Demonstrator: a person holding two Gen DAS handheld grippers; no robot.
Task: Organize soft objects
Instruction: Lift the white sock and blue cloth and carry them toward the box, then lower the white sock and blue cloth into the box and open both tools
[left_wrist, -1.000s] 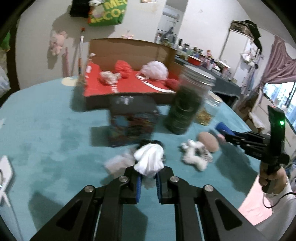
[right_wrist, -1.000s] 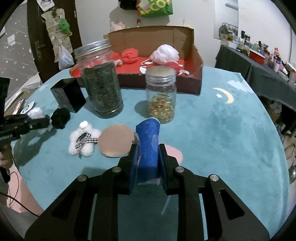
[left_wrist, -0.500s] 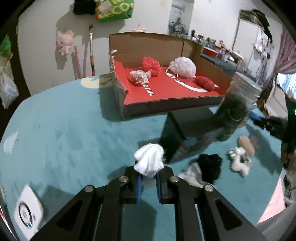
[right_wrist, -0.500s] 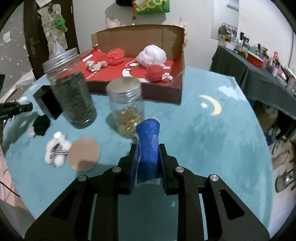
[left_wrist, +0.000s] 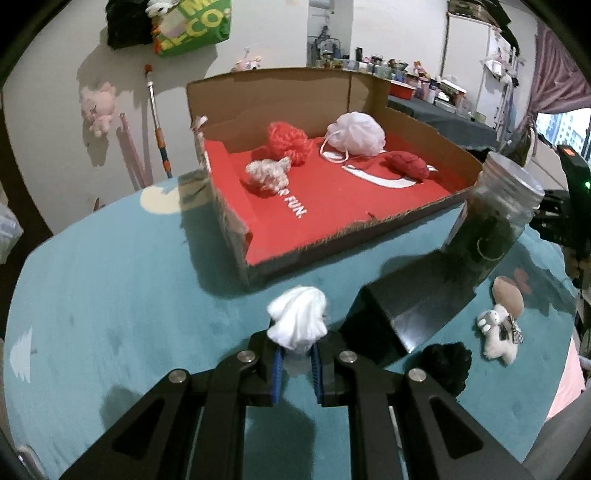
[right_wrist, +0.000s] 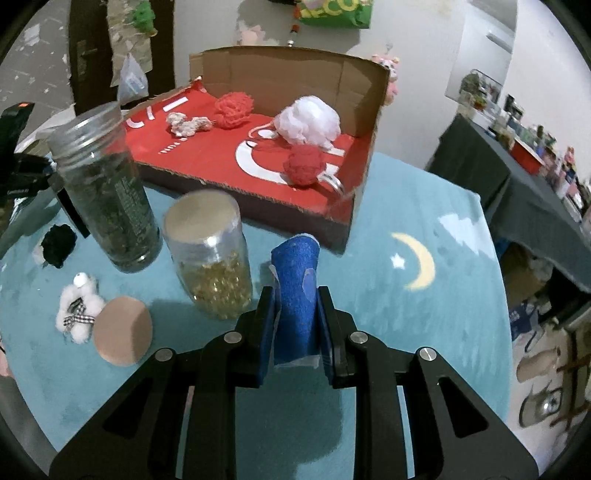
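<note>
At the near edge of each wrist view, the black fingers hide the lower part of what they pinch. The left gripper (left_wrist: 295, 363) angles down over the teal surface (left_wrist: 110, 295), its fingers clamped on a crumpled white cloth (left_wrist: 297, 323) whose top puffs out above them. The right gripper (right_wrist: 297, 325) tilts down likewise, fingers closed on a blue sponge roll (right_wrist: 295, 291) standing upright between them. Just beyond lie a black pompom (left_wrist: 447, 363), a small white plush (left_wrist: 498, 332) and a tan round pad (right_wrist: 122, 330), then a blurred jar of yellow beads (right_wrist: 210, 258) and a dark-filled jar (right_wrist: 105, 195). Farthest, the cardboard box (left_wrist: 369, 236) holds a white mesh puff (left_wrist: 356, 133), two red yarn balls and a pale knotted piece (left_wrist: 267, 173).
</note>
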